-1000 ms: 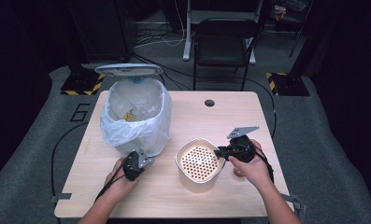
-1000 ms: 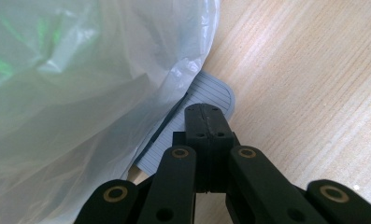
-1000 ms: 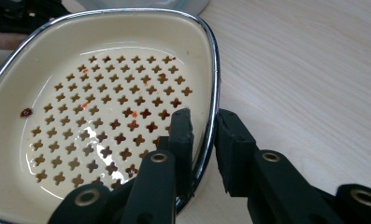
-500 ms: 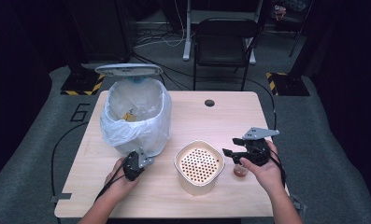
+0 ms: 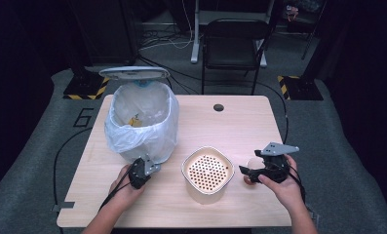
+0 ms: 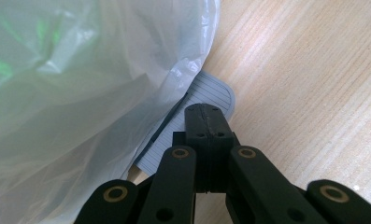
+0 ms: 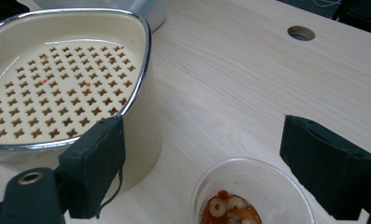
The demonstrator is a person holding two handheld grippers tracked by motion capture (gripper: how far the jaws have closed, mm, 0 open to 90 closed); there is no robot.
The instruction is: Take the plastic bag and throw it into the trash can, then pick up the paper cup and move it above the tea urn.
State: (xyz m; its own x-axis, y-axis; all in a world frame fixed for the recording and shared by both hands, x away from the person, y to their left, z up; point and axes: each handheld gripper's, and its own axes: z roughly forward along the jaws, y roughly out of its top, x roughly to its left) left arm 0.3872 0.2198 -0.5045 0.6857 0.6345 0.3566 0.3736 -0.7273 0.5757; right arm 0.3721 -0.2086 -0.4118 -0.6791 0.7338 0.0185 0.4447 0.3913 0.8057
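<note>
- Right claw (image 7: pixel 202 163): jaws wide apart, having just been opening, pads clear of everything. A clear plastic cup (image 7: pixel 251 196) stands between and below them, near the bench's right edge, toward the near side.
- Clear plastic cup: thin-walled, light, easily crushed or tipped. It holds a little wet food residue at the bottom, so it is best kept upright. Judged hold: across the upper wall just under the rim, gentle squeeze only. The wall looks smooth and probably slippery.
- Strainer tub (image 5: pixel 206 173): cream, stiff, with a metal rim and a perforated insert. It sits just beside the cup toward the bench's middle, near the near edge. Probably heavier, and the rim is the firm place to pinch.
- Left claw (image 6: pixel 206 123): jaws pressed together with nothing between them, tip resting over the bin's grey pedal (image 6: pixel 197 116).
- Lined bin (image 5: pixel 142 122): at the left side of the bench (image 5: pixel 240 126), lid up. The liner is soft, loose film.
</note>
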